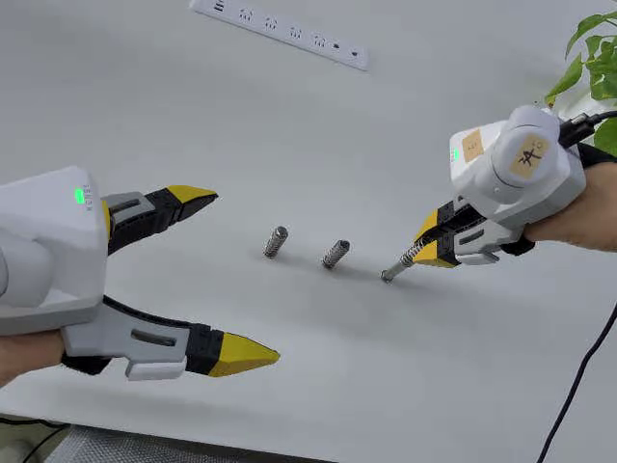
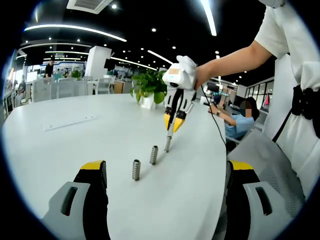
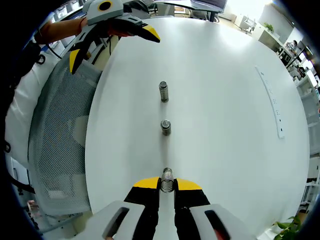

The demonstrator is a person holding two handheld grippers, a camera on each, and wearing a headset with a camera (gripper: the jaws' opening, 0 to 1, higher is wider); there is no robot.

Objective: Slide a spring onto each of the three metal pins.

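Right gripper is clamping the coiled silver steel spring on the thin metal pin — tilted, tip touching the white workbench, probably to seat the coil. It is reaching in from 3 o'clock, pointing toward 8. Near spring-sleeved pin and far spring-sleeved pin are standing at its 9 o'clock. Left gripper is hovering at 8 o'clock — jaws wide, gripping nothing

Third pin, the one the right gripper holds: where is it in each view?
Head view: third pin right of centre, slanting from the right gripper down to the table.
Left gripper view: third pin at centre, below that gripper's yellow tips.
Right gripper view: third pin bottom centre, between the jaws.
Shared landmark: the white power strip across the table.
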